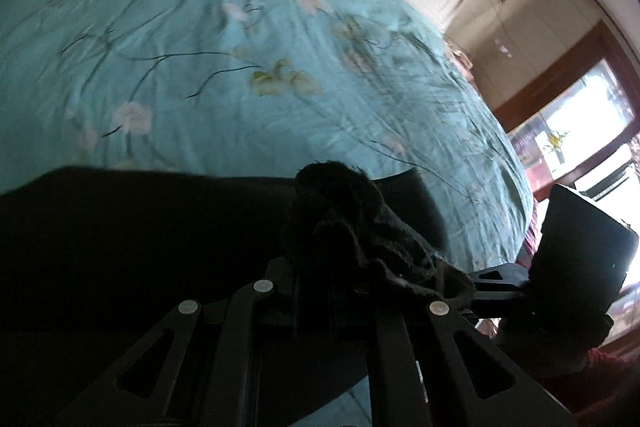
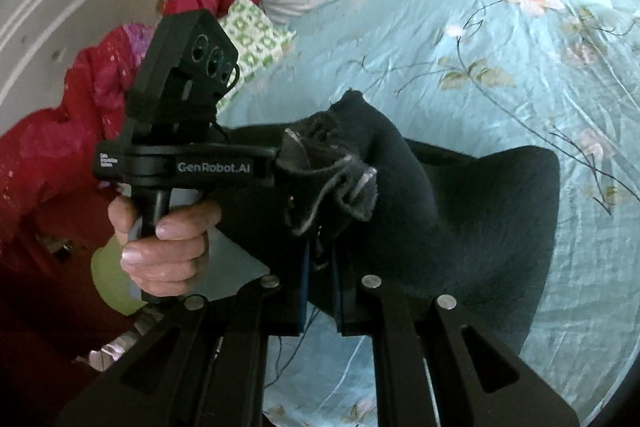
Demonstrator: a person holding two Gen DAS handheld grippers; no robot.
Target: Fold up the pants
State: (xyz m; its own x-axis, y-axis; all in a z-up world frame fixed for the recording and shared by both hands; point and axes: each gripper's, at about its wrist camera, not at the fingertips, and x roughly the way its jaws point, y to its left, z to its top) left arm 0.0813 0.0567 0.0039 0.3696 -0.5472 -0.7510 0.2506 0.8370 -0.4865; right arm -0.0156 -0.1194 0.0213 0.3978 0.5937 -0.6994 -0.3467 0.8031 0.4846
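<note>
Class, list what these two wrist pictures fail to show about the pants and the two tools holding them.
- Left wrist view: the pants are underexposed; folds unreadable. Bunched cloth hides the left tool's tips.
- Right wrist view: cloth covers the right tool's pads; the pants' far end is hidden behind the draped fabric.
- Both views: the bedspread is motion-blurred.

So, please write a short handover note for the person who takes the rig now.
Left tongs: shut on the black pants.
Right tongs: shut on the same pants, a bunched edge.
Both grips sit close together; the cloth hangs from them over the floral bedsheet.
Done: pants picked up by both tongs.
Left: lay the pants down and finish the fold, not yet visible.
</note>
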